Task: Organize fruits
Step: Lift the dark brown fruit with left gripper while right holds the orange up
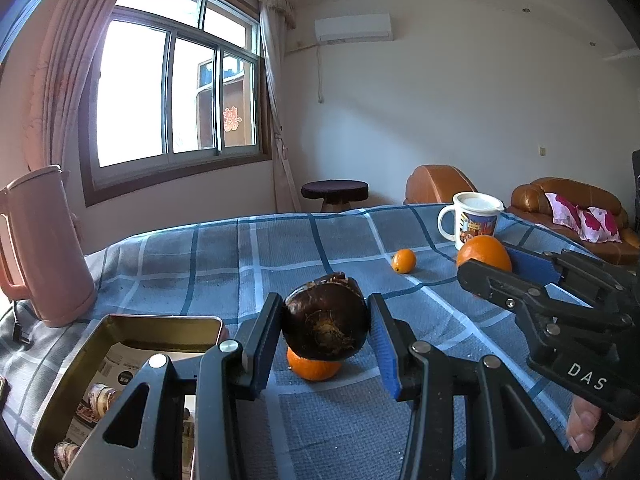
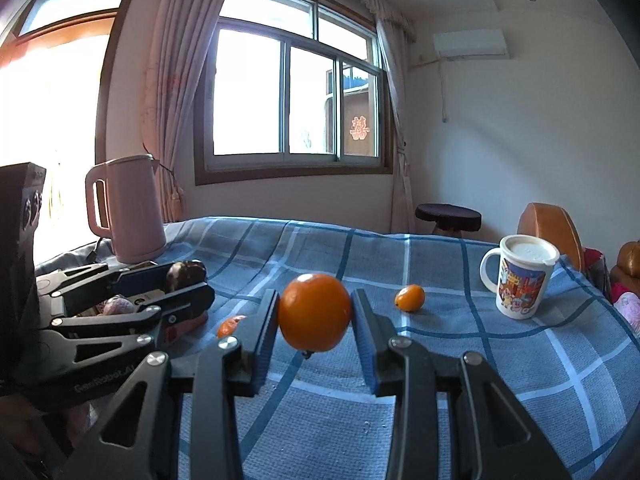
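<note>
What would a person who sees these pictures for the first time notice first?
First, each gripper holds a fruit above the blue checked tablecloth: the left gripper is shut on a dark brown round fruit, the right gripper on an orange. Next come the open gold tin at the left, the small orange fruit lying alone mid-table, and the cartoon mug at the right.
</note>
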### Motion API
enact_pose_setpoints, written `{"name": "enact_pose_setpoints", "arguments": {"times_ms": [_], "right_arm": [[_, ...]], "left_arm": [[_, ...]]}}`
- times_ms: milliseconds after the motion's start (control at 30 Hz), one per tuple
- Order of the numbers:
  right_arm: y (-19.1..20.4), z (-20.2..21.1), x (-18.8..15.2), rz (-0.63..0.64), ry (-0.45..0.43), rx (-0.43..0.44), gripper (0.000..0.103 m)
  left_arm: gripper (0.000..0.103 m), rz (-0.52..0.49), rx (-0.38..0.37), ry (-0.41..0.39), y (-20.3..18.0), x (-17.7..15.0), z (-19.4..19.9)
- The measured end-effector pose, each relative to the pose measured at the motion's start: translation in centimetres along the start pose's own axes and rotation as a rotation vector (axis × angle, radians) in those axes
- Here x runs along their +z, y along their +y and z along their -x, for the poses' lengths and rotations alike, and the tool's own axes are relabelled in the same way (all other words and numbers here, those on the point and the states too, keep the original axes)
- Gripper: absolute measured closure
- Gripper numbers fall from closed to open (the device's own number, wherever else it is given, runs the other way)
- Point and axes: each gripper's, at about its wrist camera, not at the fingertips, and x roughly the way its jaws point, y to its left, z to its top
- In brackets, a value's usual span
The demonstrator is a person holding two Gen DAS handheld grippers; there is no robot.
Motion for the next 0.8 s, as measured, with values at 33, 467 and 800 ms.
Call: {"name": "enact_pose_setpoints", "arguments": {"times_ms": [33, 467, 800], "right_arm": [[0.0, 0.1, 0.0, 0.0, -0.003, 0.0, 0.064], [0.2, 0.9, 0.1, 0.002, -0.029, 0.0, 0.064], [1.2, 1.5, 0.0, 0.017, -0.042, 0.004, 0.064]], "left_arm": [[0.058, 0.0, 0.001, -0.003, 0.0, 0.0, 0.0], [0.058, 0.011, 0.015, -0.052, 0.2, -0.1, 1.2], [0.058, 0.021, 0.011, -0.058, 0.7, -0.2, 1.8]]}}
